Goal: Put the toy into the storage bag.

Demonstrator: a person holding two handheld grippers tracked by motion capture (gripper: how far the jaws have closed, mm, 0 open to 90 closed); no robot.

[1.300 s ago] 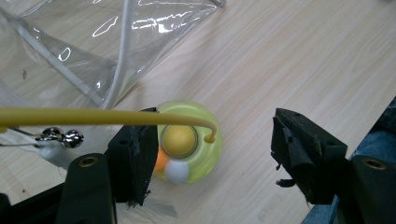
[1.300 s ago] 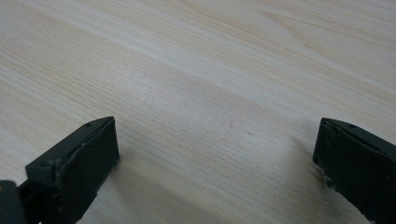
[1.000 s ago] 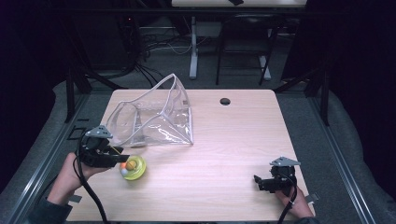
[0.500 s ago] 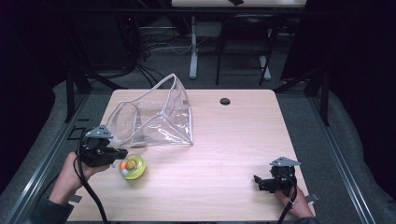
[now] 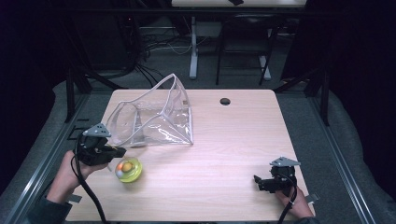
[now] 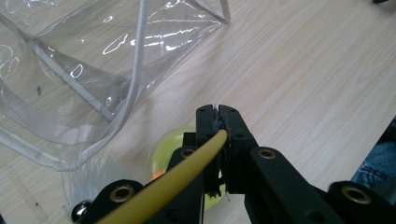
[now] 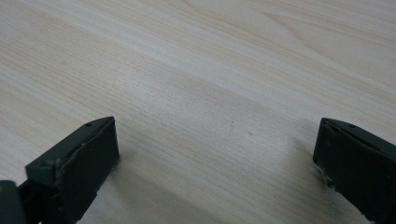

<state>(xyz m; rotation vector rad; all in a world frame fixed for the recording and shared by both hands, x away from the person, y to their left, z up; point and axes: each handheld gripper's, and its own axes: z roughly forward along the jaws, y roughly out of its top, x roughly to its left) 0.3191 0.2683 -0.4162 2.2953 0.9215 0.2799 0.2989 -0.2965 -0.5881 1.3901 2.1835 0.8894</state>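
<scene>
A yellow-green round bowl (image 5: 129,171) with small orange and white balls in it sits on the wooden table (image 5: 224,144) near its front left. My left gripper (image 5: 118,154) is right beside it. In the left gripper view the jaws (image 6: 217,113) are shut on a thin yellow edge that looks like the bowl's rim, with the bowl (image 6: 169,141) below them. A clear plastic bag (image 5: 150,117) with white trim lies open just behind, also seen close up as the bag (image 6: 70,70). My right gripper (image 5: 258,182) rests at the front right, open over bare wood (image 7: 215,135).
A small dark hole (image 5: 225,101) marks the table's far middle. Dark chairs, table legs and cables stand behind the table. A person's hands hold both grippers at the near edge. A blue sleeve (image 6: 378,163) shows at the right of the left gripper view.
The bowl now sits slightly further left, close against the left gripper's tips. The right gripper has not moved.
</scene>
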